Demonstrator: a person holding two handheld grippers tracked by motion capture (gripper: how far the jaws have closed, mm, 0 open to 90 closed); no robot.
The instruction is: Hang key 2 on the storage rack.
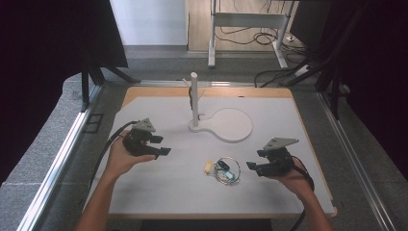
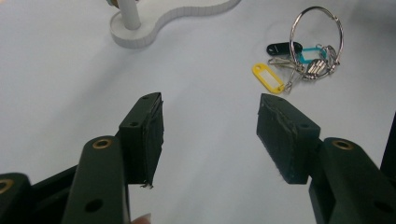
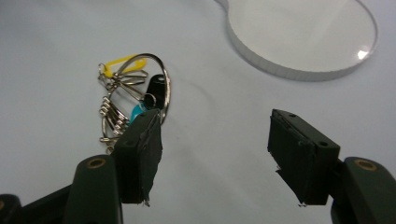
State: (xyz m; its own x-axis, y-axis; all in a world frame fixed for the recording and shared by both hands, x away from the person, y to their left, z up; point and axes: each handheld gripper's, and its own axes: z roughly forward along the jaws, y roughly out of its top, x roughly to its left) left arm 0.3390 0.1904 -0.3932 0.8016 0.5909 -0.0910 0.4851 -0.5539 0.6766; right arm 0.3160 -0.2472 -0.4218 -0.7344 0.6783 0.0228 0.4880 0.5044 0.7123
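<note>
A key ring (image 1: pixel 225 169) carrying yellow, black and teal tags lies flat on the white table (image 1: pixel 159 192), near the front middle. My left gripper (image 1: pixel 162 146) hovers to its left, jaws open and empty; in the left gripper view the key ring (image 2: pixel 306 60) lies ahead and to the right of that gripper (image 2: pixel 210 121). My right gripper (image 1: pixel 254 160) sits just right of the ring, open and empty. In the right gripper view the key ring (image 3: pixel 122 81) lies beyond the left jaw of that gripper (image 3: pixel 215 140), apart from it.
A white stand with an upright post (image 1: pixel 194 98) and a round flat base (image 1: pixel 231 124) stands at the table's middle back. Metal rails (image 1: pixel 62 154) run along both sides. Desk legs and cables (image 1: pixel 269 36) are on the floor behind.
</note>
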